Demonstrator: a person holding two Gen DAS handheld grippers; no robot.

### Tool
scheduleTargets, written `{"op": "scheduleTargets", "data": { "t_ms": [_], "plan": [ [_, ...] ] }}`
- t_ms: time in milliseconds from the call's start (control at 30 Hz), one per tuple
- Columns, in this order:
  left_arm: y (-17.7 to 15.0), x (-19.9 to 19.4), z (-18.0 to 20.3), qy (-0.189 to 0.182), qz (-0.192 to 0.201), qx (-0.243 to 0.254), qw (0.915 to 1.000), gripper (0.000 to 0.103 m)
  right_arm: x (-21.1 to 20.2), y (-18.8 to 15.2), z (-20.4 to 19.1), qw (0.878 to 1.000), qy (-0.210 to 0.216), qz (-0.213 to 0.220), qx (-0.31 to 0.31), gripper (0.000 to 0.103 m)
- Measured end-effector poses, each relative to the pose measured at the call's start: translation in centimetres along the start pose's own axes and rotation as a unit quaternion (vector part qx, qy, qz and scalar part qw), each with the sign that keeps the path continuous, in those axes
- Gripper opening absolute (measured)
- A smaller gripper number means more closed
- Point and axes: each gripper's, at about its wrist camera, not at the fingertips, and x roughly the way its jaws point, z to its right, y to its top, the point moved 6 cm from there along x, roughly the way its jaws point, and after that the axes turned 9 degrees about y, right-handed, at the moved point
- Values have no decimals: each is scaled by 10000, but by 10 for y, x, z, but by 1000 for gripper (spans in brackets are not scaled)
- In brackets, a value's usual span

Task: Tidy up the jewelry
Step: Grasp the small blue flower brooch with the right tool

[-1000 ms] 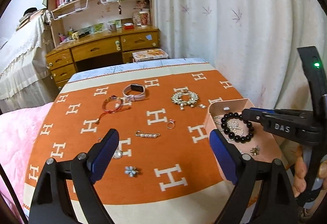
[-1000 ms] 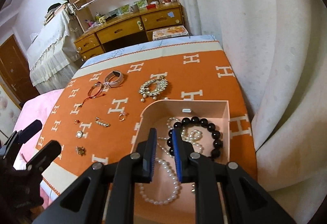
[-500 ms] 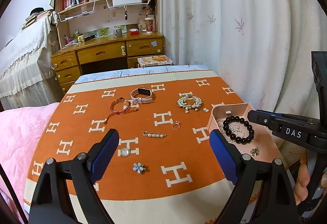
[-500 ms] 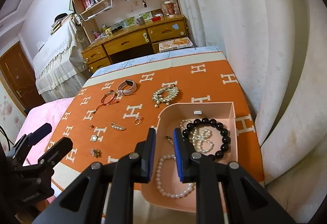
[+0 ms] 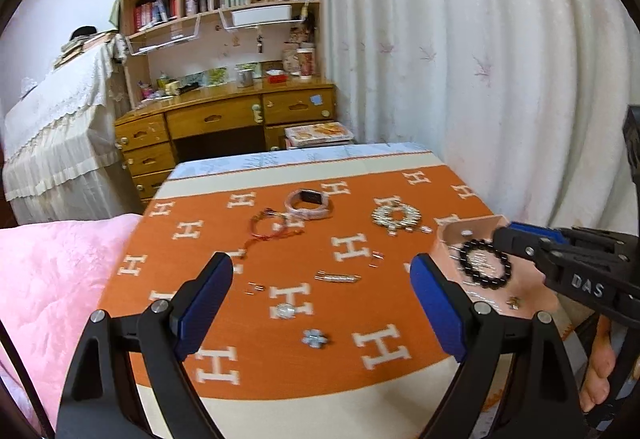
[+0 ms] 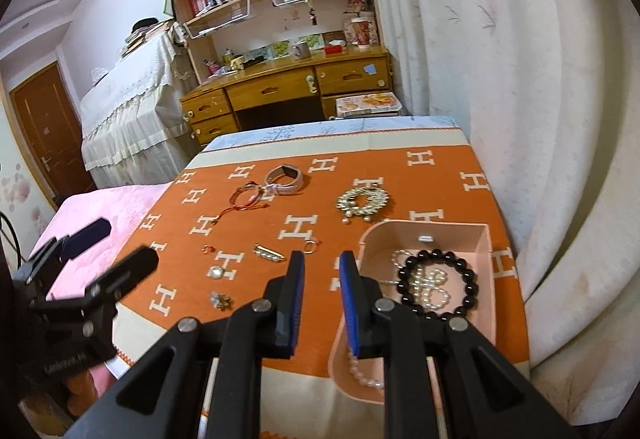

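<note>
Although the pink tray (image 6: pixel 490 271) to the right of the right gripper's (image 6: pixel 322 299) jaws already holds a black bead bracelet (image 6: pixel 464 271), a tangle of pearls (image 6: pixel 430 285) inside that ring and a pearl strand (image 6: pixel 362 373) trailing toward its near wall, most of the jewelry lies loose on the orange cloth (image 6: pixel 440 167). I count 8 pieces left out, so by my estimate the sorting is less than half done.

Ahead of the right jaws and farthest off sits the pink watch (image 6: pixel 285 179), its band curled into a loop with the dark face up and tilted away. Just left of it the red cord bracelet (image 6: pixel 246 197) trails its tails toward the near left. The ornate silver bracelet (image 6: pixel 362 201) lies beside the tray's far wall. Closer in, the pearl bar pin (image 6: pixel 269 253) lies flat, its long axis running from far left to near right, just left of the left jaw tip. A ring (image 6: pixel 310 246) sits directly ahead of the jaws. Left of them lie a small red ring (image 6: pixel 207 248), a round pendant (image 6: pixel 216 271) and a flower brooch (image 6: pixel 221 299).

The right jaws are slightly parted and hold nothing. The left gripper (image 5: pixel 320 295) is spread wide and empty, with the pendant and brooch between its jaws.
</note>
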Motion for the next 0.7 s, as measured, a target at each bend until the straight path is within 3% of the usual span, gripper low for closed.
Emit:
{"op": "scheduleTargets", "data": {
  "t_ms": [200, 267, 333, 500, 633, 700],
  "plan": [
    [7, 12, -48, 557, -178, -80, 9983, 89, 15, 1, -22, 9996, 110, -191, -183, 20],
    [7, 16, -64, 684, -278, -165, 9971, 89, 20, 0, -28, 9994, 124, -232, -238, 34],
    [5, 21, -78, 740, -383, -257, 9962, 89, 28, 0, -36, 9990, 154, -274, -311, 39],
    [-5, 35, -101, 708, -684, -371, 9944, 90, 50, -5, -52, 9971, 243, -484, -527, 39],
    [-21, 45, -104, 491, -930, -376, 9937, 103, 73, -17, -69, 9931, 376, -790, -785, 39],
    [-32, 53, -103, 379, -1108, -351, 9925, 103, 86, -25, -76, 9902, 459, -953, -913, 39]
  ]
}}
